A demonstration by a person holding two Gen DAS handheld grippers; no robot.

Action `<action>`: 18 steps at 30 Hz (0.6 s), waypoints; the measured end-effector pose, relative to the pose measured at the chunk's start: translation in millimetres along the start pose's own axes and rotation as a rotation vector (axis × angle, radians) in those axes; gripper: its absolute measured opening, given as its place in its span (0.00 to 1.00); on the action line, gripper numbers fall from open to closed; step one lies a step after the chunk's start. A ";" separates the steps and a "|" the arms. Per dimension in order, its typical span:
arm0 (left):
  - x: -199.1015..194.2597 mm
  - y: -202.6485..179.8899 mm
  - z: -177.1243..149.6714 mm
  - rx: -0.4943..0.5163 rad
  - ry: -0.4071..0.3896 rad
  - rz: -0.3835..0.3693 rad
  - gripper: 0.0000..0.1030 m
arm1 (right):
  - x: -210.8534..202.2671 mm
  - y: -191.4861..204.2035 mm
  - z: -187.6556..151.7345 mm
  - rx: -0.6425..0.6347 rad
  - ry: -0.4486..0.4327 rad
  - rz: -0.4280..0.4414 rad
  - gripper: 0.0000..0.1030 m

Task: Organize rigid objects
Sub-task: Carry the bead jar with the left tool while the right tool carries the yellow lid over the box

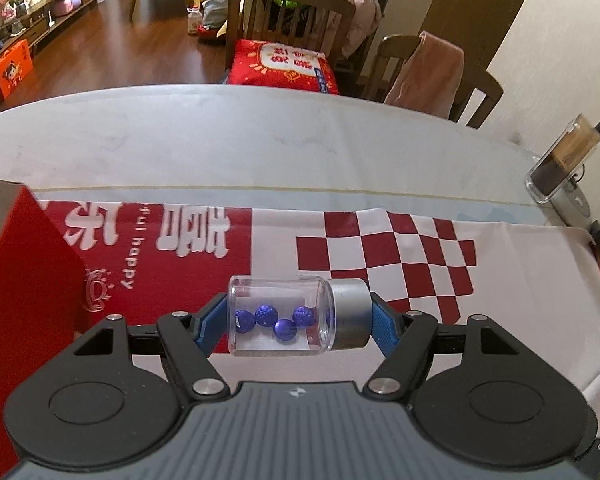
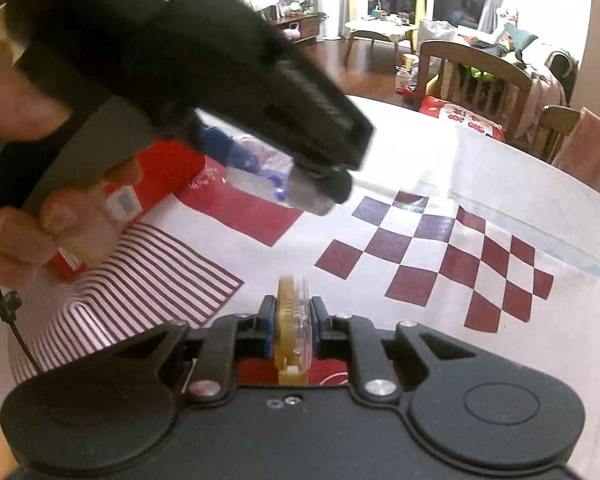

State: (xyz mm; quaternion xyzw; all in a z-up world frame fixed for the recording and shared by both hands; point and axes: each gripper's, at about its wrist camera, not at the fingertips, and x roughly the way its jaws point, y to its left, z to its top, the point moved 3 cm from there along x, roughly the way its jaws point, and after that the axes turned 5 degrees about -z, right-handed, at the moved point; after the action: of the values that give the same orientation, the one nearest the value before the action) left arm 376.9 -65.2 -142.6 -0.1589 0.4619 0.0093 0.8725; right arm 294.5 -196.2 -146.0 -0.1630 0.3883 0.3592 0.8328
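My left gripper (image 1: 298, 318) is shut on a clear glass jar (image 1: 278, 316) with a grey metal lid and several blue foil balls inside. It holds the jar sideways above the red and white cloth (image 1: 380, 248). The jar also shows in the right wrist view (image 2: 268, 182), held in the air by the left gripper (image 2: 260, 176). My right gripper (image 2: 292, 322) is shut on a thin yellow and clear plastic piece (image 2: 293, 320), held edge-on above the cloth.
A red box (image 1: 24, 280) stands at the left of the table and also shows in the right wrist view (image 2: 160, 172). A clear container with brown contents (image 1: 560, 160) sits at the table's right edge. Wooden chairs (image 1: 288, 20) stand beyond the far edge.
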 end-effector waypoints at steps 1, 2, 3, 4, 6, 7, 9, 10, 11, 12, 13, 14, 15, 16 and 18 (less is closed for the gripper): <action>-5.5 1.5 -0.6 0.001 -0.006 -0.003 0.70 | -3.3 0.7 1.9 0.005 0.002 0.000 0.15; -11.9 3.2 -1.3 0.003 -0.013 -0.008 0.70 | -4.2 0.2 3.6 0.012 0.007 0.002 0.15; -16.5 4.4 -2.3 0.004 -0.018 -0.013 0.70 | -8.5 1.8 4.8 0.021 0.014 0.007 0.15; -22.8 6.7 -3.4 0.003 -0.024 -0.017 0.70 | -7.1 6.7 6.5 0.027 0.018 0.009 0.15; -33.4 11.0 -6.3 0.004 -0.031 -0.027 0.70 | -11.1 15.5 12.3 0.033 0.020 0.010 0.15; -38.7 13.3 -7.7 0.006 -0.035 -0.030 0.70 | -15.5 20.0 14.9 0.035 0.020 0.010 0.15; -49.9 19.7 -11.3 0.006 -0.042 -0.040 0.70 | -25.6 29.5 18.1 0.036 0.016 0.002 0.15; -55.6 23.3 -12.6 0.003 -0.046 -0.045 0.70 | -22.3 30.1 21.1 0.036 0.013 -0.001 0.15; -60.8 26.7 -13.6 0.000 -0.050 -0.049 0.70 | -23.0 32.3 24.5 0.037 0.010 -0.004 0.15; -66.4 29.9 -14.7 -0.001 -0.054 -0.056 0.70 | -26.9 36.3 26.9 0.037 0.007 -0.009 0.15; -73.1 33.9 -16.0 0.001 -0.060 -0.064 0.70 | -29.8 39.8 28.9 0.039 0.004 -0.017 0.15; -78.9 37.5 -17.4 0.004 -0.066 -0.070 0.70 | -33.1 43.8 31.6 0.042 0.002 -0.024 0.15; -84.6 40.6 -18.6 0.007 -0.071 -0.075 0.70 | -35.3 47.5 33.9 0.045 0.000 -0.028 0.15; -91.7 45.0 -19.8 0.011 -0.077 -0.081 0.70 | -37.8 51.8 36.7 0.050 -0.002 -0.033 0.15; -104.4 53.0 -22.1 0.016 -0.086 -0.092 0.70 | -41.4 60.9 42.5 0.056 -0.006 -0.040 0.15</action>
State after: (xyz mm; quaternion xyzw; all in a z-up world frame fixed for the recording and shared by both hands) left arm 290.7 -7.6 -83.9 -0.1723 0.4163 -0.0275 0.8923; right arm 254.6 -150.4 -86.5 -0.1463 0.3926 0.3319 0.8451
